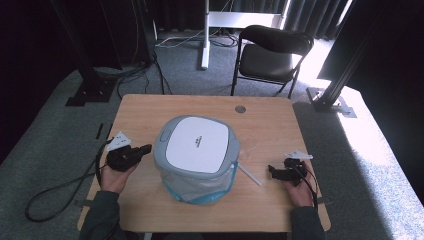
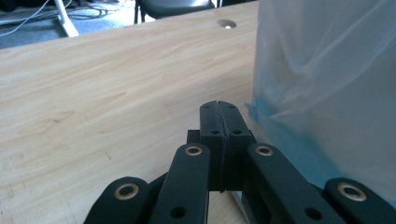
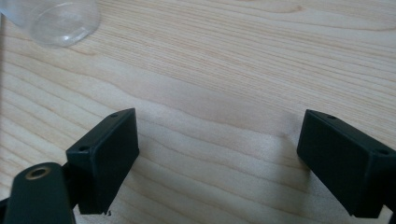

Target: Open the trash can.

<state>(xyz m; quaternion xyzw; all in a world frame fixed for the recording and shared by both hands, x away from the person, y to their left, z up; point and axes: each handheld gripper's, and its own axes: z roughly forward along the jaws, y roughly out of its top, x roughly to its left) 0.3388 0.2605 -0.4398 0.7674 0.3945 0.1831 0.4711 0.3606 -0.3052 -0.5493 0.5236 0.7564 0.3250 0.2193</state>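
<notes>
Now my left gripper (image 2: 218, 122), jaws together on nothing, must reopen beside the bin (image 1: 196, 156) at frame centre; right gripper (image 3: 217, 154) waits apart.

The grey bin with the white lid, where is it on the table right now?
In the high view, the grey plastic bin with the white lid stands mid-table on the light wooden table, between the left claw and the right claw.

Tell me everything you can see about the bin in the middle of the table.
The bin stands upright mid-table. Its squarish top has rounded corners, a grey rim around a white lid with small dark markings. The body looks like thin translucent plastic, loosely wrinkled, with a blue band at its base. A thin white stick lies on the table by its right foot. Neither gripper touches it; the left gripper points at its side.
</notes>
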